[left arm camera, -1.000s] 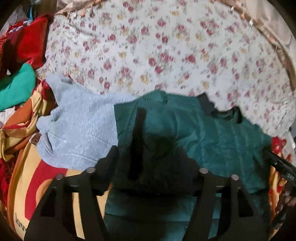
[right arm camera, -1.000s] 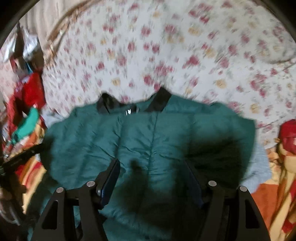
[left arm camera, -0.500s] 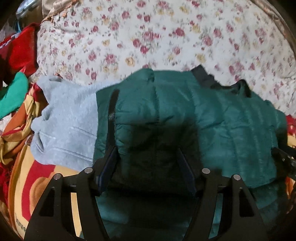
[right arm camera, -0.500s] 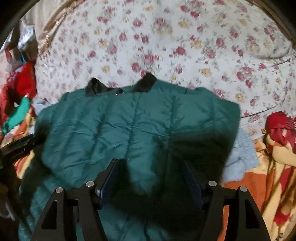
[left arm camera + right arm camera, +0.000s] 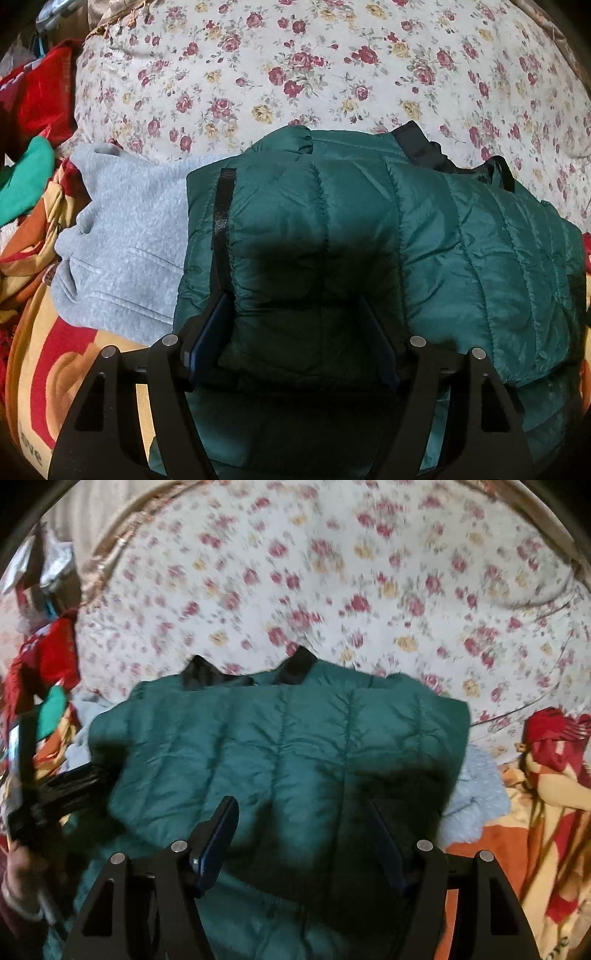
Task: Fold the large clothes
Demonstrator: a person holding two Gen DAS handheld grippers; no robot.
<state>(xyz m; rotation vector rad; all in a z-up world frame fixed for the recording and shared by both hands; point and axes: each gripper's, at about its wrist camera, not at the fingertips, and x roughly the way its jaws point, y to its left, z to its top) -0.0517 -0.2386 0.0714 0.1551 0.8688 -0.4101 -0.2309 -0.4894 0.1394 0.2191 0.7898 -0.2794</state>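
The green quilted jacket lies on the bed's floral sheet, partly covering a grey sweater on its left. The left gripper has its jaws spread around a puffed fold at the jacket's near edge; whether they pinch it I cannot tell. The right gripper hovers over the jacket's near right part, jaws wide apart, with a patterned blanket right of the jacket
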